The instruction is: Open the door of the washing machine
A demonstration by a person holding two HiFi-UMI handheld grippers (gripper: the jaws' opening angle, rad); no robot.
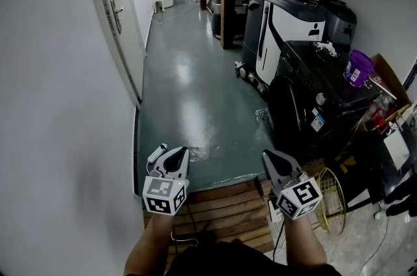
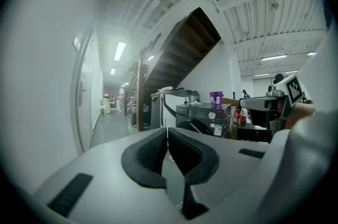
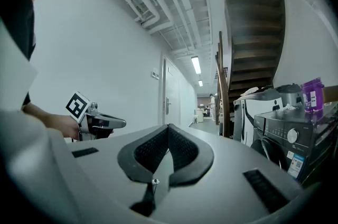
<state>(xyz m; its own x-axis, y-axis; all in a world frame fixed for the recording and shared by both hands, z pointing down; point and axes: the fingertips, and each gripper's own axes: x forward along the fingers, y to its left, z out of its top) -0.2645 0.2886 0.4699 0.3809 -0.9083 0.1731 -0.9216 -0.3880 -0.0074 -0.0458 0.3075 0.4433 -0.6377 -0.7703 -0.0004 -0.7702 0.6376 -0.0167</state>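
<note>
The dark washing machine (image 1: pixel 313 96) stands ahead to our right, well apart from both hands. Its round door (image 1: pixel 287 115), seemingly closed, faces the corridor. Our right gripper (image 1: pixel 272 157) is nearer to it than our left gripper (image 1: pixel 174 152). Both jaws are clenched, empty.

Left hand-held gripper (image 1: pixel 174 151) and right hand-held gripper (image 1: pixel 273 155) are pale grey (black pads (image 2: pixel 143 157)) with marker cubes (image 1: pixel 165 195).
</note>
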